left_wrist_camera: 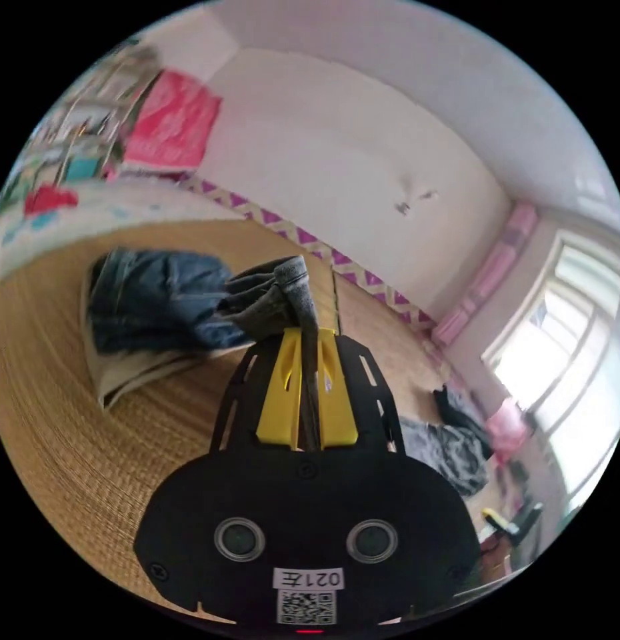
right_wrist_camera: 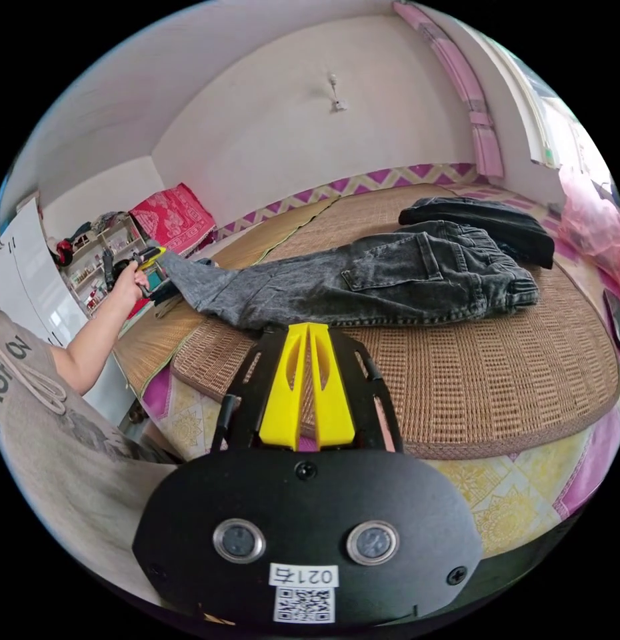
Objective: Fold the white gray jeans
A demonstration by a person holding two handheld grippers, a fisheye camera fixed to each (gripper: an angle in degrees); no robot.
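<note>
Noted the mat [right_wrist_camera: 490,393] first, with the jeans [right_wrist_camera: 363,280] stretched along it, waistband flat near a black garment [right_wrist_camera: 483,220], leg end raised off the far edge. Found the left tool [left_wrist_camera: 309,333] clamped on that gray hem, a thick fold between the jaws. Found the right tool [right_wrist_camera: 309,328] closed together on nothing, hanging short of the near edge.

Judged drag the main risk: pulling the hem over by one grip alone, with the waist unpinned, could have slid the whole garment across the mat or skewed the fold. Feared a lesser one too: slipping of the bunched hem out of the jaws.

Could not make out the second leg, possibly under the first. Lost detail of the blue pile [left_wrist_camera: 157,300] to blur. Could not tell how deep the hem sat in the left tool.
</note>
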